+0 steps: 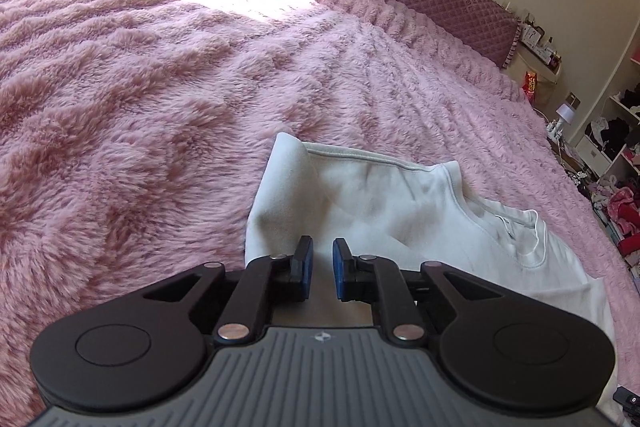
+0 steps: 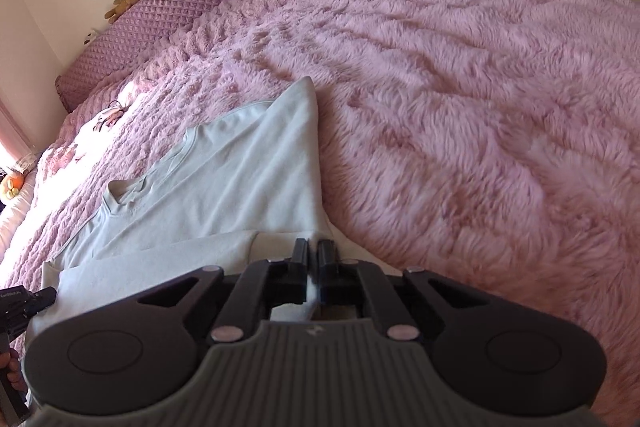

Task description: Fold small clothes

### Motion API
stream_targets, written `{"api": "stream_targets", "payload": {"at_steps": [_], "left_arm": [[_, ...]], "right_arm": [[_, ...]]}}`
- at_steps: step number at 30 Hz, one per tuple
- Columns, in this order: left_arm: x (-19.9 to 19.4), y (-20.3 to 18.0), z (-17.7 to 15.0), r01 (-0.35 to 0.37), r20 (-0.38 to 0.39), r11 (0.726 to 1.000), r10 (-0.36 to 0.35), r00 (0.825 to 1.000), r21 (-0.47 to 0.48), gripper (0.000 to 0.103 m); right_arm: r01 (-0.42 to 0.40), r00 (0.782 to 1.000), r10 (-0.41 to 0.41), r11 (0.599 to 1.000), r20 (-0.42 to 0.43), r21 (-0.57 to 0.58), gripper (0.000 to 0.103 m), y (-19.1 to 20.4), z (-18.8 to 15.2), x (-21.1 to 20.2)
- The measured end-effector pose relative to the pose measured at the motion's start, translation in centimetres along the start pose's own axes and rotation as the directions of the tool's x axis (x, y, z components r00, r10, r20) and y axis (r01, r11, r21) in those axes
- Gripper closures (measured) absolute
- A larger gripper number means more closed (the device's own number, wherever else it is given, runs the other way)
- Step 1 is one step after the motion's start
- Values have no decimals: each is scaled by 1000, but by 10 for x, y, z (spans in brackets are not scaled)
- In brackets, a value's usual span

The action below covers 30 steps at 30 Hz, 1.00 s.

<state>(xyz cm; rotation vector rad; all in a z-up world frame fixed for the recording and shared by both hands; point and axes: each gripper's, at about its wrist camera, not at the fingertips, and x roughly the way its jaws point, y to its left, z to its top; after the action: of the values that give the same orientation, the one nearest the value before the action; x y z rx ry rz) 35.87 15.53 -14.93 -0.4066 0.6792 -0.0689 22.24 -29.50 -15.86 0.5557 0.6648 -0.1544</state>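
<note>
2 grippers work 1 pale top on a fluffy pink blanket (image 1: 160, 87).

Left wrist view: the left gripper (image 1: 322, 269) hovers over the near edge of the white top (image 1: 400, 195), its blue pads a narrow gap apart, with cloth showing beneath; whether they pinch any fabric cannot be told. The garment spreads ahead and to the right of the fingers, collar (image 1: 532, 231) to the right.

Right wrist view: the right gripper (image 2: 313, 269) is pressed together, pinching a fold of the top's hem. Cloth runs ahead and leftward.

Likely step: securing both near corners. Next, the left should clamp firmly, then both lift and carry the hem forward.
</note>
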Motion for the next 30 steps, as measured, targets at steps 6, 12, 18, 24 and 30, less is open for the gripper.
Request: {"api": "stream_targets", "payload": {"at_steps": [6,12,18,24,30], "left_arm": [[-62,-14,-1,63,54,997,-66,996,53,83],[-118,-23,-37,121,49,987,-127,991,107,77],[-100,-11,-61,81,-67,994,-76,995,67,76],[-79,13,-70,42,-121,999,-42,992,-2,81],[-94,4,-68,35,-113,999,-33,993,14,80]], "right_arm": [[-41,999,41,999,7,-14,82,7,7,-28],[-74,997,73,997,-32,-29,78,13,-7,-51],[-51,995,49,998,-88,-30,100,11,-32,-43],[-4,998,2,1000,-70,-29,101,12,-37,-52],[24,996,-32,996,-89,-88,97,14,-40,-49]]}}
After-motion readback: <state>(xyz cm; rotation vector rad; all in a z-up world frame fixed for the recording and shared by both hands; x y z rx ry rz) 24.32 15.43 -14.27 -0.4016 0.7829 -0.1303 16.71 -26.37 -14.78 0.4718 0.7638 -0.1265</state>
